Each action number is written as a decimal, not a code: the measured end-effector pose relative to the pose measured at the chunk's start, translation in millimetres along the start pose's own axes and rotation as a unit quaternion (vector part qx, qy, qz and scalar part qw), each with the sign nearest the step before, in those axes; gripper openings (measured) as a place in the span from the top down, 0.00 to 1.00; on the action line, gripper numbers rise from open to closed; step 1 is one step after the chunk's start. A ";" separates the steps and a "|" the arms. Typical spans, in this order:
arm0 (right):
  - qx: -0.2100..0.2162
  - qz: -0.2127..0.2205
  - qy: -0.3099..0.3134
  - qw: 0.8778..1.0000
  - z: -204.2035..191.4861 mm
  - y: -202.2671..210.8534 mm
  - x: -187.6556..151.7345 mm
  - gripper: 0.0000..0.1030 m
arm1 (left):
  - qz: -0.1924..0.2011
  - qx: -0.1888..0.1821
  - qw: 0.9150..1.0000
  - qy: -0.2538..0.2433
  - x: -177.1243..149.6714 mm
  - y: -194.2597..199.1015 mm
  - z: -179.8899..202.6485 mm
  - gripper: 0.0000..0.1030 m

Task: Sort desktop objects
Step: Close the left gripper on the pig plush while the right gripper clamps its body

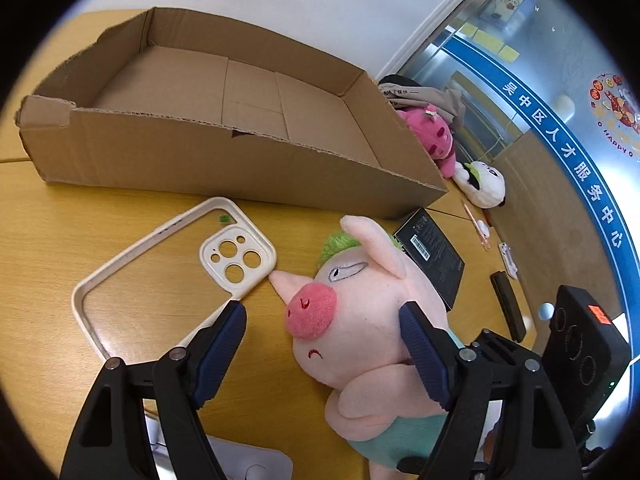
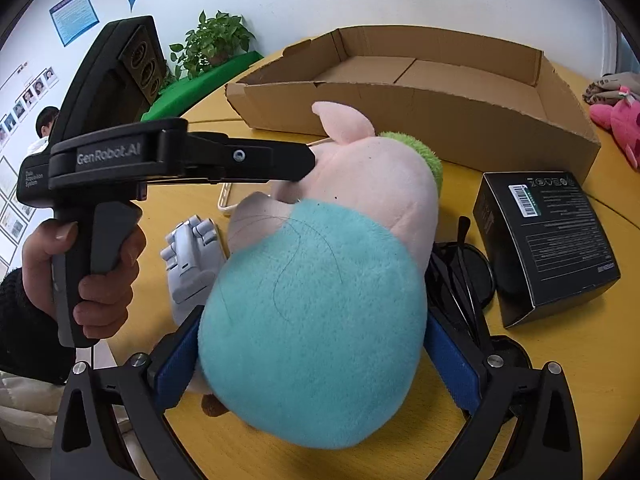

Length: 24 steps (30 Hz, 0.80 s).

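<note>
A pink plush pig (image 1: 360, 312) with green hair and teal trousers lies on the yellow table. My left gripper (image 1: 324, 344) is open, its jaws wide on either side of the pig's head, one finger (image 1: 424, 356) against the cheek. In the right wrist view my right gripper (image 2: 312, 356) has its blue pads (image 2: 452, 360) against both sides of the pig's teal body (image 2: 316, 312). The left gripper's body (image 2: 180, 156) reaches to the pig's head there. An empty cardboard box (image 1: 224, 120) stands behind. A cream phone case (image 1: 172, 264) lies left of the pig.
A black carton (image 2: 548, 236) and black sunglasses (image 2: 464, 272) lie right of the pig. A grey gadget (image 2: 192, 260) lies on its left. Pink (image 1: 432, 136) and white (image 1: 484, 184) plush toys sit beside the box. A black bar (image 1: 508, 304) lies near the table's edge.
</note>
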State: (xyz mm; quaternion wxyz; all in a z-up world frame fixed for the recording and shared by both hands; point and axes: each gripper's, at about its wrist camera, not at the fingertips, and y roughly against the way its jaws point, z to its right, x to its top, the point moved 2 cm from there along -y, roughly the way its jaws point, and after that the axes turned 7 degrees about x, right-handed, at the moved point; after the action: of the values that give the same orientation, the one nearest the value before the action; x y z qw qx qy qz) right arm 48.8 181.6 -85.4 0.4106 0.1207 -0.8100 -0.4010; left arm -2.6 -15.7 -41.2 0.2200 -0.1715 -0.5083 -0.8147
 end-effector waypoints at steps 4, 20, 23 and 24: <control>0.001 -0.005 -0.003 1.000 1.3 -4.5 1.0 0.00 | -0.023 -0.023 0.999 0.010 -1.2 -3.7 -4.7 0.23; -0.002 0.000 -0.011 1.000 0.6 -4.1 3.5 0.10 | -0.052 -0.088 0.995 -0.007 -8.1 -8.9 7.6 0.36; 0.000 0.002 -0.009 1.000 -2.0 -3.8 4.4 0.12 | -0.047 -0.088 0.995 -0.009 -7.5 -4.0 9.3 0.39; 0.002 0.002 -0.007 1.000 -3.9 -3.7 4.5 0.12 | -0.044 -0.086 0.995 -0.012 -7.4 -1.8 10.5 0.39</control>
State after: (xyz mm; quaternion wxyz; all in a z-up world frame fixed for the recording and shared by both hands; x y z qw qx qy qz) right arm 48.4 174.6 -84.2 0.4057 0.1167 -0.8138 -0.3994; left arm 3.4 -4.1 -41.8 0.1620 -0.1769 -0.4458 -0.8624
